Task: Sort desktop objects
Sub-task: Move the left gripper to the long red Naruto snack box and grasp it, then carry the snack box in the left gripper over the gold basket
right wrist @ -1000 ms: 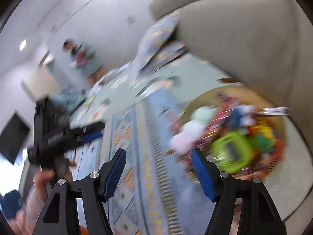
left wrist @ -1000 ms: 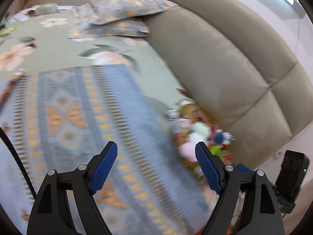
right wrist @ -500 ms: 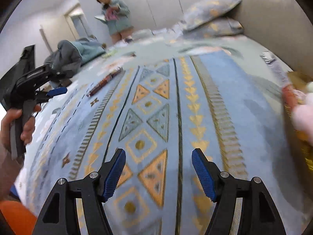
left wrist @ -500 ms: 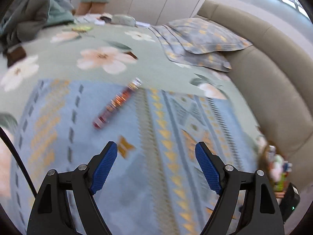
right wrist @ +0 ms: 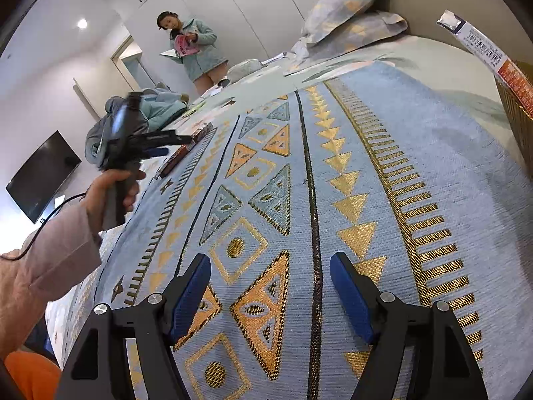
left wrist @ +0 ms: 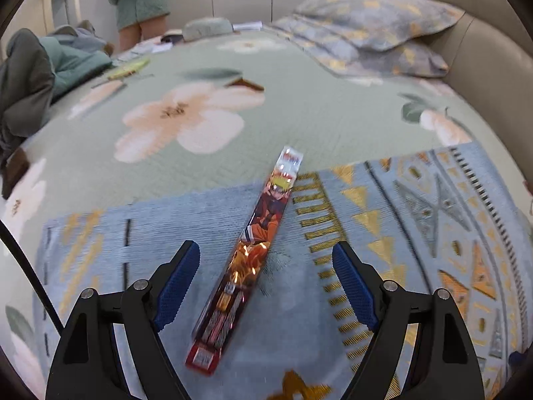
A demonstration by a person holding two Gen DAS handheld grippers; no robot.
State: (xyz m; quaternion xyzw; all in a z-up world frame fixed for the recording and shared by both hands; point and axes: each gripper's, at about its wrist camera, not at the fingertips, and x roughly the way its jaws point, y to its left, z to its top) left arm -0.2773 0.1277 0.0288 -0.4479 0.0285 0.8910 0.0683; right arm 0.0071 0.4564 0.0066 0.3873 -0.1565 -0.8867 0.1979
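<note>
Left wrist view: left hand-held gripper (left wrist: 266, 280) straddles long cartoon-printed box (left wrist: 253, 243) on blue patterned rug (left wrist: 399, 233).
Its jaws, wide, are closing, untouching; right hand-held gripper (right wrist: 270, 295) is opening over bare rug.

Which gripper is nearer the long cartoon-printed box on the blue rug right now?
Left. The left gripper hovers over the long box, which lies between its closing jaws, untouched. The right gripper sits over bare rug, with the box far off to its left.

Glossy film glints on the long printed packet (left wrist: 256, 253), lying on a coarse woven rug (left wrist: 383, 233) with shiny gold thread. The floral bedspread (left wrist: 299, 106) looks quilted, matt cloth. Matt black plastic arms carry ribbed blue pads (left wrist: 176, 280), and the headboard (left wrist: 483, 33) looks like smooth leather.
</note>
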